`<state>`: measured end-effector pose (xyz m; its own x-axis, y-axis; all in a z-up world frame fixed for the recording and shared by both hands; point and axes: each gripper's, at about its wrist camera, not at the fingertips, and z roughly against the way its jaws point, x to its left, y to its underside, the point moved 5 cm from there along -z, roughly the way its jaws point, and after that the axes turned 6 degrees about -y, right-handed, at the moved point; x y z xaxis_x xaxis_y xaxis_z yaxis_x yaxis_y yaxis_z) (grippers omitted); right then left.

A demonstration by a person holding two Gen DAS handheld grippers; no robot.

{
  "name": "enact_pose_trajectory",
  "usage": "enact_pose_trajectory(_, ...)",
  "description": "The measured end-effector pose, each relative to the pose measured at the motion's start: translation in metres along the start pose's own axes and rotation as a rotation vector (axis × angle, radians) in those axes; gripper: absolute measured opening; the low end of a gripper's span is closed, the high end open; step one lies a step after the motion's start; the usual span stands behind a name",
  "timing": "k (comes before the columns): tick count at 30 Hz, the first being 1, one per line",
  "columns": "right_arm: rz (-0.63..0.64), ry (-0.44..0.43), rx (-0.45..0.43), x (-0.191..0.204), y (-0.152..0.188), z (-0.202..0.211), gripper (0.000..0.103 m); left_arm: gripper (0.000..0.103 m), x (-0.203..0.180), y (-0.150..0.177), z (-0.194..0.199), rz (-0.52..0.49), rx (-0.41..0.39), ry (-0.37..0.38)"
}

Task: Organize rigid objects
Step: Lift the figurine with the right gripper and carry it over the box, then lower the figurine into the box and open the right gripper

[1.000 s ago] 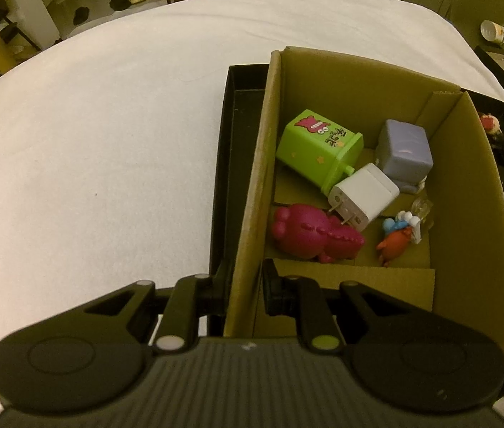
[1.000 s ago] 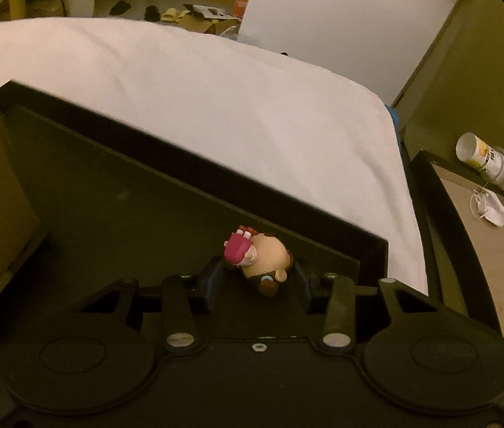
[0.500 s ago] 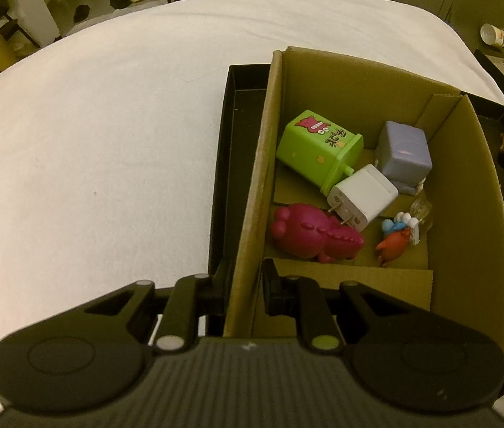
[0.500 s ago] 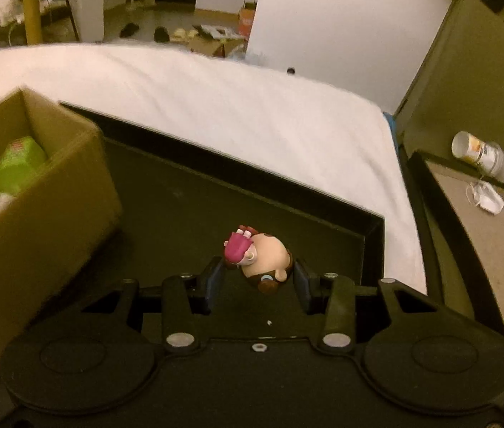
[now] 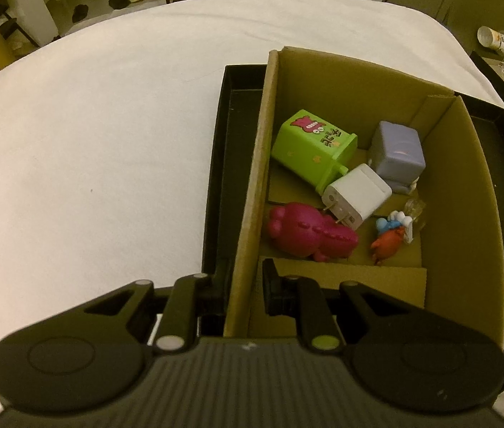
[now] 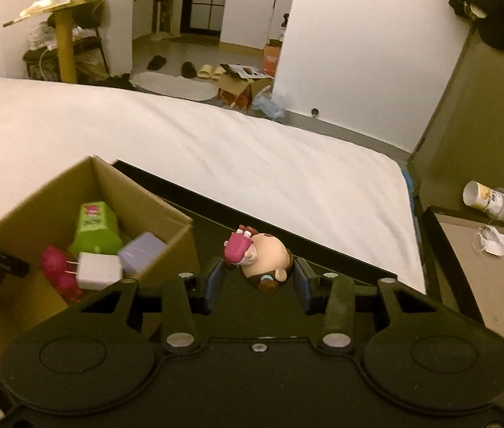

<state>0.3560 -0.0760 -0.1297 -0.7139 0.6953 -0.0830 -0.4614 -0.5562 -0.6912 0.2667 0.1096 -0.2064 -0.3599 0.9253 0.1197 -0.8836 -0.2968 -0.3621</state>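
Right gripper (image 6: 258, 280) clamped on a small tan-and-brown figurine with a pink cap (image 6: 259, 257) — one pad on each flank, figurine tipped on its side, cap end toward the left finger. It hangs clear above the black shallow tray (image 6: 337, 260), just right of the open brown cardboard box (image 6: 177, 239).

Left gripper (image 5: 244, 287) closed on the near-left wall of the cardboard box (image 5: 480, 214): one finger outside the wall, one inside, wall pinched between them.

Box sits in the black tray (image 5: 216, 164), tray on a white bed (image 5: 91, 142).

Inside the box, on its floor:
- green plastic bin-shaped toy with a red cartoon sticker (image 5: 310, 148), lying on its side
- white wall charger with two prongs (image 5: 357, 196), resting against the green toy
- pale purple cube (image 5: 396, 153), far right corner
- magenta dinosaur-like toy (image 5: 307, 230), near the left wall
- small orange and blue figure (image 5: 389, 237), beside a clear piece

Figurine also shows at the far right edge of the left wrist view — blurred, outside the box.
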Motion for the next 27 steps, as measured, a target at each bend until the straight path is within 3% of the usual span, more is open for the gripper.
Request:
enact_pose_trajectory(12, 0.055, -0.101, -0.007, 0.042, -0.013, 0.016, 0.041, 0.015, 0.005, 0.001, 0.000, 0.017, -0.005, 0.019)
enact_pose_trajectory(27, 0.139, -0.282, 0.151, 0.087, -0.012, -0.002, 0.042, 0.015, 0.007, 0.001, 0.003, 0.014, -0.015, 0.036)
